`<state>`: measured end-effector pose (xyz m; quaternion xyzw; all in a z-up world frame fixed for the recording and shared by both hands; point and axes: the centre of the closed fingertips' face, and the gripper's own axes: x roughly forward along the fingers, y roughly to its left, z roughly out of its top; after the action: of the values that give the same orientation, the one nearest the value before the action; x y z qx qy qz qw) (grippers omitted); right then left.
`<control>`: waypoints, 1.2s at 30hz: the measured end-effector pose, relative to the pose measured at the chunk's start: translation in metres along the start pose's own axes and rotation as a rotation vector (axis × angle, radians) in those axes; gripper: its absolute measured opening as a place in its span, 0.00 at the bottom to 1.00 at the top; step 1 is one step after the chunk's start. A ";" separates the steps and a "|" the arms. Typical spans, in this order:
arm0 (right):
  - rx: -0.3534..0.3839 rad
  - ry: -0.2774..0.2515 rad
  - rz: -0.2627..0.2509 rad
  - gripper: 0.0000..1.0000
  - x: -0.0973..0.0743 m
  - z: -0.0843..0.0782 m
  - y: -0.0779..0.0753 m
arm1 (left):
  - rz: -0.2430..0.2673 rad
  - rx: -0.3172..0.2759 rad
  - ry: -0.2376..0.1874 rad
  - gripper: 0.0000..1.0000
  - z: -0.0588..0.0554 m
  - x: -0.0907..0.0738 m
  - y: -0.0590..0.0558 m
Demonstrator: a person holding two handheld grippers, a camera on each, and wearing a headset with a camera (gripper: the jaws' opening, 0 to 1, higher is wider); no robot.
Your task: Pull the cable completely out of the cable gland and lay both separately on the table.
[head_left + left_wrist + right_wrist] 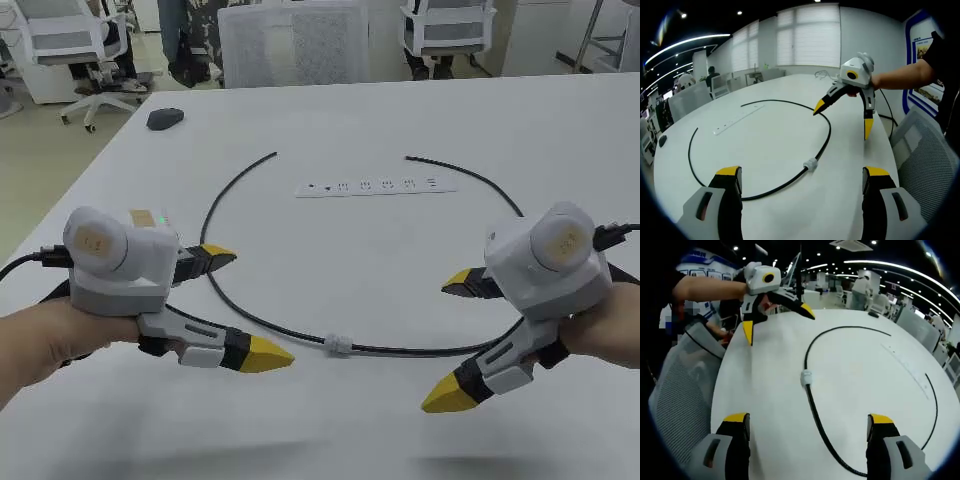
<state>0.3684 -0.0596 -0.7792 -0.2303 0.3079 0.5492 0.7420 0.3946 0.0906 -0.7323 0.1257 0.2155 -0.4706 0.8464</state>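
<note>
A long black cable (pixel 232 186) lies in a wide loop on the white table (pixel 560 130), and it still runs through the small white cable gland (pixel 338 344) at the near side of the loop. My left gripper (pixel 255 305) hovers open just left of the gland, with nothing between its yellow-tipped jaws. To the gland's right, my right gripper (pixel 438 346) is held open and empty as well. In the left gripper view the gland (pixel 810 164) sits straight ahead between the jaws, with the right gripper (pixel 842 120) beyond it. The right gripper view has the gland (pixel 805 377) ahead and the left gripper (pixel 778 324) behind it.
A white power strip (pixel 378 185) lies flat inside the cable loop. A dark computer mouse (pixel 165 118) rests at the far left of the table. Office chairs (pixel 72 45) stand beyond the far edge. A mesh chair (pixel 927 160) sits close to the near edge.
</note>
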 end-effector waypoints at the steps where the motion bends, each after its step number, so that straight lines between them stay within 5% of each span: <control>1: 0.000 0.001 0.001 0.97 0.000 0.000 0.000 | 0.000 0.000 0.002 1.00 0.000 0.000 0.000; 23: 0.008 0.002 0.001 0.95 0.001 -0.001 0.001 | 0.004 0.010 0.036 1.00 -0.009 -0.003 -0.001; 28: 0.005 -0.050 -0.014 0.91 0.003 0.006 0.003 | -0.012 0.006 0.037 1.00 -0.011 -0.003 -0.006; 33: 0.032 -0.060 0.009 0.84 0.015 0.006 0.010 | -0.044 -0.005 -0.024 1.00 -0.009 0.005 -0.021; 36: 0.030 -0.086 -0.013 0.86 0.020 0.011 0.007 | -0.062 -0.001 -0.004 1.00 -0.013 0.007 -0.025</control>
<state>0.3684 -0.0362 -0.7856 -0.1974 0.2823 0.5491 0.7615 0.3729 0.0779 -0.7471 0.1177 0.2179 -0.4967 0.8318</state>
